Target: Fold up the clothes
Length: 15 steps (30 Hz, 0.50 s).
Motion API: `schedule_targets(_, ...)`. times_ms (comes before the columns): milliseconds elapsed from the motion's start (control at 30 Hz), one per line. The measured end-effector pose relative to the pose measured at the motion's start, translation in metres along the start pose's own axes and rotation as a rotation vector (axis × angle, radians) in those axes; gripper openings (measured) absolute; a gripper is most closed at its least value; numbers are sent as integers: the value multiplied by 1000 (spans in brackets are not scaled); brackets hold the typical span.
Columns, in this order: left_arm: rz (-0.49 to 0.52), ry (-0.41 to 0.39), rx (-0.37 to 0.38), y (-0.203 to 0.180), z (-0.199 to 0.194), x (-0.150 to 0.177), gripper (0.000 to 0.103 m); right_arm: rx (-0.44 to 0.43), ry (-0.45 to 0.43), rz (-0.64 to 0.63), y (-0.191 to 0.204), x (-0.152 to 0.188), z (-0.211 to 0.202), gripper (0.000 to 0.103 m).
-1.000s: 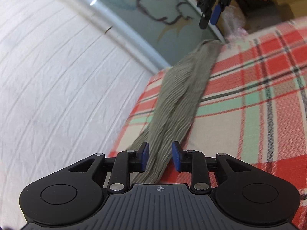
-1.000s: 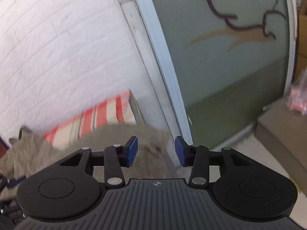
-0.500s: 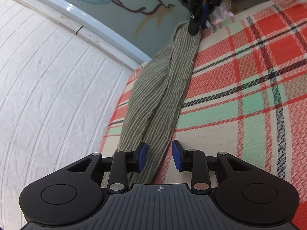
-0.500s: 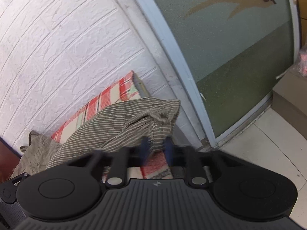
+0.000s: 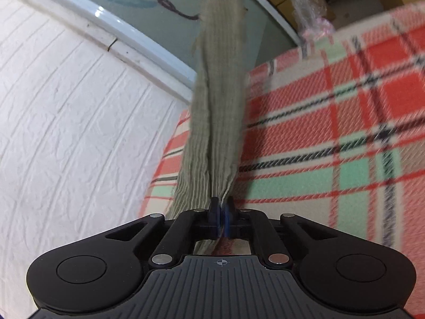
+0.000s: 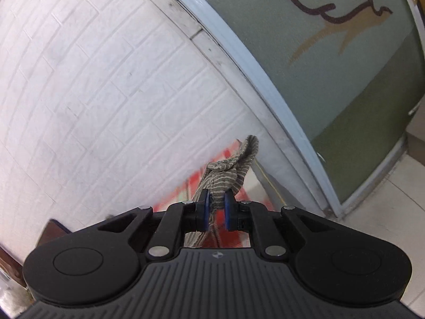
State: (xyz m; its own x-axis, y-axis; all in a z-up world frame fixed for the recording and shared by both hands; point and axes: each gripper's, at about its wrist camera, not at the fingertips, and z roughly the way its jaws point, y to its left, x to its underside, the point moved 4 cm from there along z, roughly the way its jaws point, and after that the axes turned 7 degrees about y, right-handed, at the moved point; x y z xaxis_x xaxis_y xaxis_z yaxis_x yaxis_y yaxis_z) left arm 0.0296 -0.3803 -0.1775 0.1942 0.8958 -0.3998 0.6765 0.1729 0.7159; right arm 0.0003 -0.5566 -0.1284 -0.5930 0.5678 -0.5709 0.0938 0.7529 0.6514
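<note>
Striped garment (image 5: 217, 122), one olive-grey piece, hangs stretched between the two tools, clear of the plaid blanket (image 5: 332, 138) along most of its length.

From left to right in the left wrist view: at nine o'clock stands the white brick-pattern wall (image 5: 66, 133); at twelve the cloth runs up from the left gripper (image 5: 221, 214) toward the top edge, where something dark holds its far end, cut off by the frame; at three o'clock lies the red, green and cream blanket. The left tongs have just snapped together, and the near end of the cloth is pinched between them. A clear plastic bag (image 5: 309, 8) sits past the blanket's far edge at one o'clock.

In the right wrist view the wall fills nine to eleven o'clock, the frosted glass door (image 6: 345, 66) with a painted branch takes one to three, and the right gripper (image 6: 215, 210) at six o'clock is clamped on a bunched end of the same garment, a knot of fabric poking out beyond its pads.

Judging by this, the work is early: both ends are gripped and the piece is lifted and drawn long, but no fold is laid yet. What is left seems to be bringing the ends together and setting the cloth flat.

Count: one garment, two grippers, one blanket, one bag.
</note>
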Motion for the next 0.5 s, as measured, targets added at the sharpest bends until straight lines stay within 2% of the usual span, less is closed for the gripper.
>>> schedule_targets(100,11,-31,45,3,-20,6,0,29,24,38,-17,15,-3,12)
schedule_targets(233,73,-61,80,-1,-40,16,0,82,103,99,-43,48,-1,12)
schedule_targets(333,97,-45,107,-9,-40,20,0,129,172,125,-56,76,5,13)
schedule_targets(400,101,-29,133,-13,-39,23,2,112,161,147,-58,84,1,13)
schedule_targets(433,101,-27,151,-14,-39,24,7,103,155,158,-59,88,-1,13)
schedule_targets(467,100,-30,172,-16,-41,26,23,97,152,165,-60,91,-4,13)
schedule_targets(500,100,-33,192,-17,-44,27,27,98,155,160,-59,93,-6,13)
